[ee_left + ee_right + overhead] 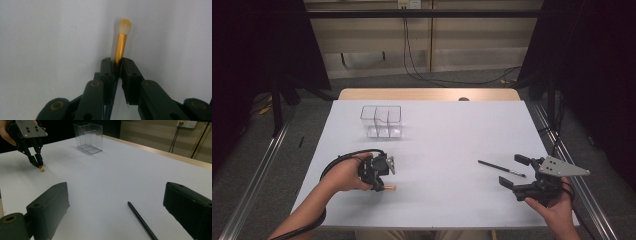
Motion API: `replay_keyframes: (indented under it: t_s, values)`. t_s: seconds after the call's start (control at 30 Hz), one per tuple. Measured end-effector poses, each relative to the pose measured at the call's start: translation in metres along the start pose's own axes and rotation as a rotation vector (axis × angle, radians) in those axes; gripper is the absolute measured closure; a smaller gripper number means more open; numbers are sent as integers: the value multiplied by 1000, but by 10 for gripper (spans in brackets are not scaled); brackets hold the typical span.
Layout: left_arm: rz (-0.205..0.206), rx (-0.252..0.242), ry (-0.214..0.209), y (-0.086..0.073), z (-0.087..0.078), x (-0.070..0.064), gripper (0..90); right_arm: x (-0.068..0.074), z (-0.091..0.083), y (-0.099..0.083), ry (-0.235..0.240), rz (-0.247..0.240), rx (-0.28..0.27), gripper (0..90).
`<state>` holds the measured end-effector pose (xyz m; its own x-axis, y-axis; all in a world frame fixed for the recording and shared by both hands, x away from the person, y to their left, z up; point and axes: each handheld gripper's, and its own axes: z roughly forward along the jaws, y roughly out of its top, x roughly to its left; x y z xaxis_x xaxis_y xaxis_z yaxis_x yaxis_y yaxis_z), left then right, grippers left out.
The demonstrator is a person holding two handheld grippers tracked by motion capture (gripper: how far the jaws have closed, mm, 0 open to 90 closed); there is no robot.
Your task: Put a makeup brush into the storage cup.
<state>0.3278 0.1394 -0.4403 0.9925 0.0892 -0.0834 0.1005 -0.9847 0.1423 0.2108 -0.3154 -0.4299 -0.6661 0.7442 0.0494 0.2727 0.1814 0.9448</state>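
Left claw (117,65) grips a gold-handled brush (121,47) against the white desk (437,150). Right claw (515,171) gapes open near a black pencil (502,168).

Brush (121,43) handle hidden between jaws; black pencil (142,221) cut off by edge.

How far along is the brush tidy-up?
Done: nothing, the clear organizer stands empty. In hand: the left gripper is shut on the gold brush, low at the table. Left: the black brush lies before the open right gripper.
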Motion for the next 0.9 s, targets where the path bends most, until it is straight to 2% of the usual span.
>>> replay_keyframes:
  t_s: [0.13, 0.63, 0.83, 0.9]
  values:
    - [-4, 7, 6, 1, 1, 0, 839, 0, 0, 0, 0, -1, 1, 59]
    - [-38, 10, 9, 2, -1, 0, 843, 0, 1, 0, 2, -4, 5, 59]
    - [-77, -40, 9, 2, -6, 3, 842, 1, 1, 0, 2, -4, 5, 59]
    - [-103, -68, 7, 1, -9, 4, 843, 0, 1, 0, 3, -5, 6, 59]
